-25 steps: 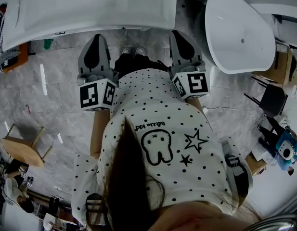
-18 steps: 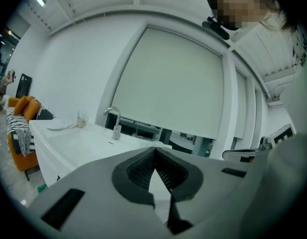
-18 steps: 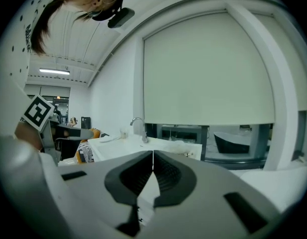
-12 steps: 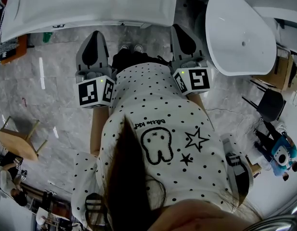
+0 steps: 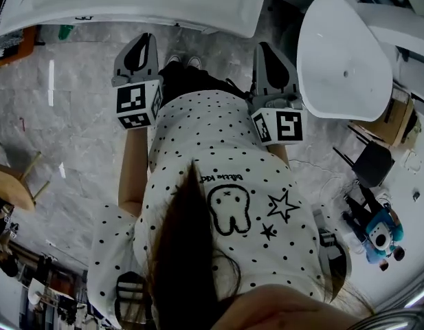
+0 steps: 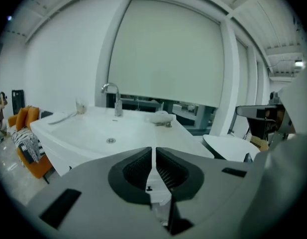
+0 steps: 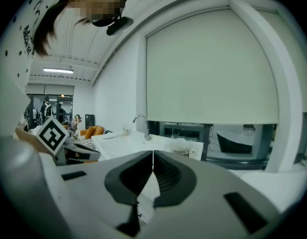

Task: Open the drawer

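Left gripper (image 5: 147, 43) and right gripper (image 5: 264, 50) are both clenched on nothing, just short of the white washbasin (image 5: 163, 2) on the far side. No drawer front shows; it probably sits under the basin's near edge, rigid, sliding on runners, best gripped at a handle or lip

The white washbasin (image 5: 129, 5) blocks the way straight ahead of the left gripper (image 5: 146, 41) and the right gripper (image 5: 264, 49). Its front edge is just beyond both tips, and a tap (image 6: 111, 94) stands at its far side. Below the grippers grey floor (image 5: 81, 115) lies open. A white oval tub (image 5: 342, 53) stands near, to the right of the right gripper, leaving a narrow gap. A wooden stool (image 5: 9, 184) stands well left of the left gripper. The person's body (image 5: 218, 170) fills the room between and behind them.
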### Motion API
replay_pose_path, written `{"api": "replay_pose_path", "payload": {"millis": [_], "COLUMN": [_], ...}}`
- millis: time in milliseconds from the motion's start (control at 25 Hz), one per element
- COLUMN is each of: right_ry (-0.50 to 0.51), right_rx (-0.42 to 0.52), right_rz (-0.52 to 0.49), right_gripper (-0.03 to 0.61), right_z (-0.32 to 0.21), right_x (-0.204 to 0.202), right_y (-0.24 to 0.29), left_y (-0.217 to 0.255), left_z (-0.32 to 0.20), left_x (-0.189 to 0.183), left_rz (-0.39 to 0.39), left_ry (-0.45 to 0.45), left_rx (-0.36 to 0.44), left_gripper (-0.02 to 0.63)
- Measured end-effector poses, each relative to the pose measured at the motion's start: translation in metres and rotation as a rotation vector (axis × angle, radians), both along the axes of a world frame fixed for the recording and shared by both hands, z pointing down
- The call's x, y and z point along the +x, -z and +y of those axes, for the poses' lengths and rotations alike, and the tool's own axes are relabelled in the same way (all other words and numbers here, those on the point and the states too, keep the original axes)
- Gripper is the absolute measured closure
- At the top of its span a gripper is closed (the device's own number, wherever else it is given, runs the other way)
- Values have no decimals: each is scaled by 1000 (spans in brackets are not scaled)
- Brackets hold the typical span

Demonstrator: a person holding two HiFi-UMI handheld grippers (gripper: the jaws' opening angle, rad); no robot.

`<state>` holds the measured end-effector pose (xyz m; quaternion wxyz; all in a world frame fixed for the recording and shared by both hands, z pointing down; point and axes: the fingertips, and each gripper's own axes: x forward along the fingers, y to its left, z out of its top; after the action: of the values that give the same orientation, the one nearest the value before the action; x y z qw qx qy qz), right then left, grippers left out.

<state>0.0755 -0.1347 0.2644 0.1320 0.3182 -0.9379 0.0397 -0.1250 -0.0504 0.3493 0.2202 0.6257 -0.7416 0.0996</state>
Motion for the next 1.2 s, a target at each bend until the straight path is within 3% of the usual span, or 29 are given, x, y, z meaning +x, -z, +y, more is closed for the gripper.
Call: {"api": "replay_pose_path", "payload": {"millis": [80,200,520,840,1200], "right_ry": [5,23,44,20,0], "right_rx": [7,11,-19,-82,-155], "right_rz": [23,43,102,142,165], "right_gripper": [565,565,565,565,565], "right_z": [-9,-16,-5,0,8], "right_x": [21,39,30,31,40], "right_y": [-7,-18,-38,-68,-94], "left_y": [-28,-72,-179,-279,-365], "left_z": [-13,-26,-33,-70,-93], "left_x": [20,41,46,49,43], "left_rz": [26,47,105,122,144], "left_ry": [-16,-35,-51,-106,-82], "left_rx": [-47,-120,-275,-347,-432], "left_gripper": [598,527,522,494,476]}}
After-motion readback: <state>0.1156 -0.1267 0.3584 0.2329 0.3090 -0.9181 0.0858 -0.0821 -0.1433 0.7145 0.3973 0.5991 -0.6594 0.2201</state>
